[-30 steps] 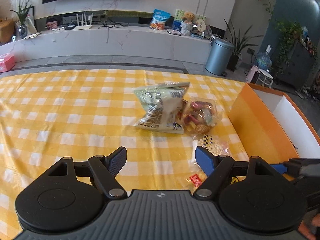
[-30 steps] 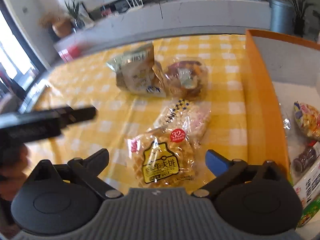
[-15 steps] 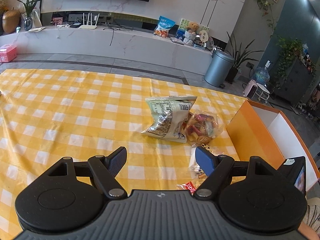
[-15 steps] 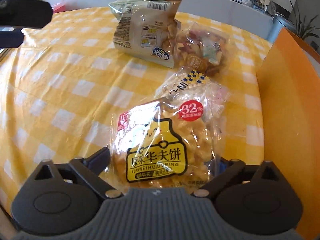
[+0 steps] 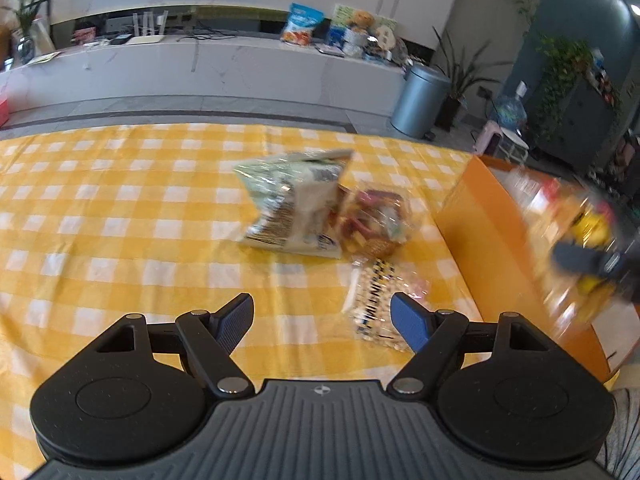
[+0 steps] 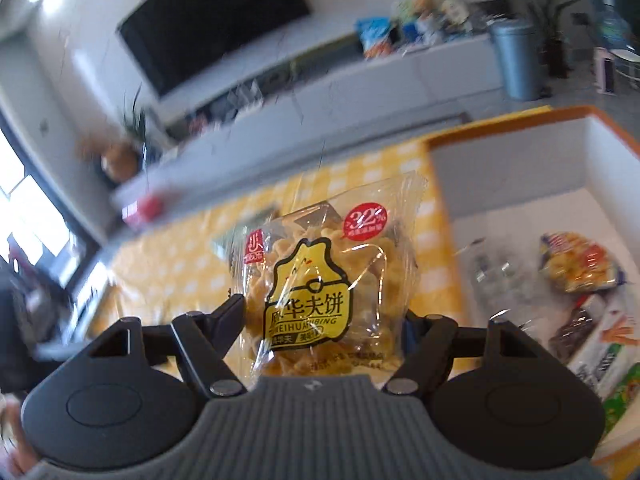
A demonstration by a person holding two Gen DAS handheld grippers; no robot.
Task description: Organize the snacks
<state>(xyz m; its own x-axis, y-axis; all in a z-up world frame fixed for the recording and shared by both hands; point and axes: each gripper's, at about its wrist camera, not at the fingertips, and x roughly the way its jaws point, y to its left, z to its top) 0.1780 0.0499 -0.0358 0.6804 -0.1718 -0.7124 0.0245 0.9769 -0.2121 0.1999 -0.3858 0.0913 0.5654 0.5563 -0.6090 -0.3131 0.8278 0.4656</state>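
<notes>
My right gripper (image 6: 322, 320) is shut on a clear waffle pack with a yellow label (image 6: 320, 280) and holds it in the air beside the orange box (image 6: 508, 160). In the left wrist view the right gripper (image 5: 592, 260) and its pack show as a blur over the orange box (image 5: 480, 232). My left gripper (image 5: 322, 320) is open and empty above the yellow checked tablecloth (image 5: 120, 220). Ahead of it lie a green-white chip bag (image 5: 296, 204), a clear bag of mixed sweets (image 5: 376, 220) and a checker-printed clear pack (image 5: 376, 304).
The orange box has white inner walls and holds several snack packs (image 6: 580, 268). It stands at the table's right end. Beyond the table are a long white TV bench (image 5: 200, 68), a grey bin (image 5: 420, 100) and plants.
My right gripper closed on the waffle pack, lifted it off the table and swung it right, toward the box. My left gripper stayed open and moved only a little.
</notes>
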